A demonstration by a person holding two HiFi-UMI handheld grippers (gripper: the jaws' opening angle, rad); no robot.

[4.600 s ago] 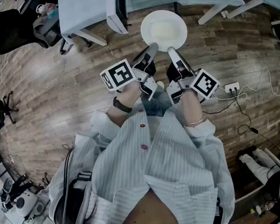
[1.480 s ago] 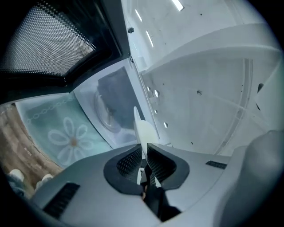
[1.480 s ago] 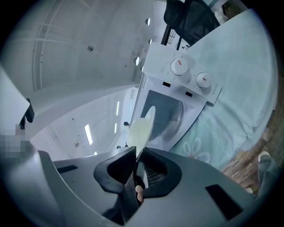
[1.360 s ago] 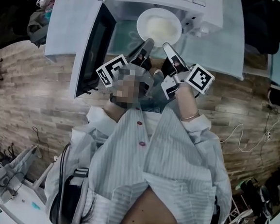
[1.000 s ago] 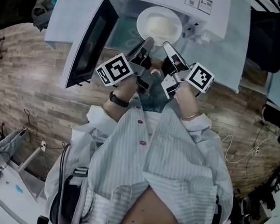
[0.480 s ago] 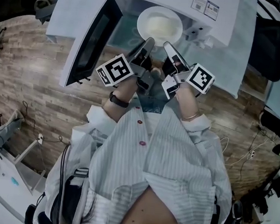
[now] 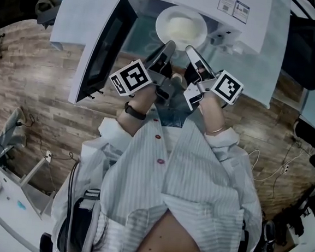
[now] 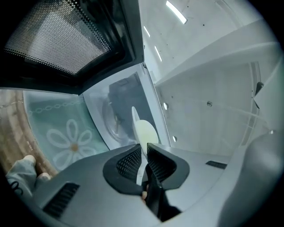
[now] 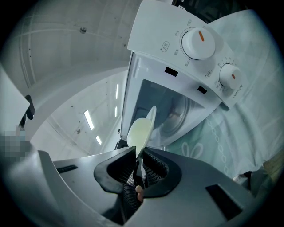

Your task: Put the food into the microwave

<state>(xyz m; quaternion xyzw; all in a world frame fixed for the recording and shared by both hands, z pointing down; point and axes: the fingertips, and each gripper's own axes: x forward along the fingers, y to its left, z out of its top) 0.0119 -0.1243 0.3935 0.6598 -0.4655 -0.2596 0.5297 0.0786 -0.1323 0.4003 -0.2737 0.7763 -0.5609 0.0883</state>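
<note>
A white plate [image 7: 181,27] with pale food on it hangs at the mouth of the open white microwave [image 7: 233,17]. Both grippers hold its near rim. My left gripper [image 7: 167,48] is shut on the rim's left part, my right gripper [image 7: 192,53] on its right part. In the left gripper view the plate [image 8: 143,131] stands edge-on between the pads of the left gripper [image 8: 144,153], with the glass turntable [image 8: 114,119] behind it. In the right gripper view the plate [image 9: 142,129] rises from the right gripper [image 9: 138,158] before the cavity [image 9: 173,111].
The microwave door [image 7: 102,51] is swung open to the left. Two control knobs [image 9: 198,43] sit on the panel right of the cavity. A pale tablecloth with a flower print [image 8: 66,138] covers the table under the microwave. Cables [image 7: 277,166] lie on the wood floor.
The plate was carried from over bare floor to the front of the open microwave. Over the last second it and both grippers have barely moved.
</note>
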